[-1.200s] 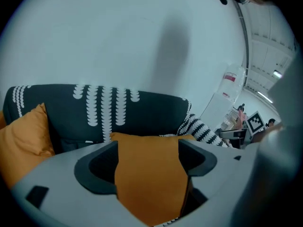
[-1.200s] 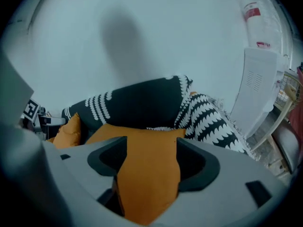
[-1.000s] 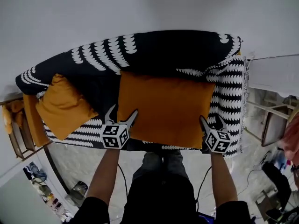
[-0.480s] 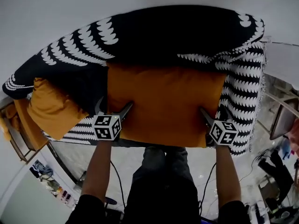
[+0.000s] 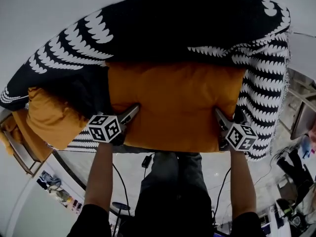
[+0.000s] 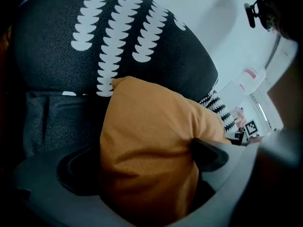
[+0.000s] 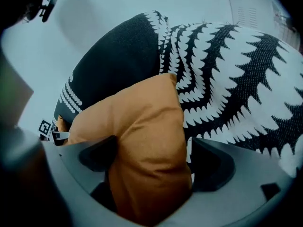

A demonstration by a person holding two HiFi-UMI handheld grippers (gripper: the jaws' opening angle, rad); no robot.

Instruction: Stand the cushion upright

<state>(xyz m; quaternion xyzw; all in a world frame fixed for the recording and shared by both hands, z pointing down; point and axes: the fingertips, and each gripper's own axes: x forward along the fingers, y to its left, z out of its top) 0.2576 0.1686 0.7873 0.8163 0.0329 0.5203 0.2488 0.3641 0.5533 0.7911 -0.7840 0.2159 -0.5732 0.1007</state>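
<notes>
Cushion (image 5: 175, 107) | left gripper (image 6: 142, 161), right gripper (image 7: 154, 160) opening round its near corners | seemingly against sofa back (image 5: 187, 28)

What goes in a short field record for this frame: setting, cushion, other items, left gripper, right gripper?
setting: sofa under a black-and-white patterned cover
cushion: large orange cushion on the seat, far edge against the backrest
other item: smaller orange cushion at the sofa's left end in the head view
left gripper: jaws opening, the large cushion's near left corner between them
right gripper: jaws opening, the near right corner between them, one pad clear of the fabric
</notes>
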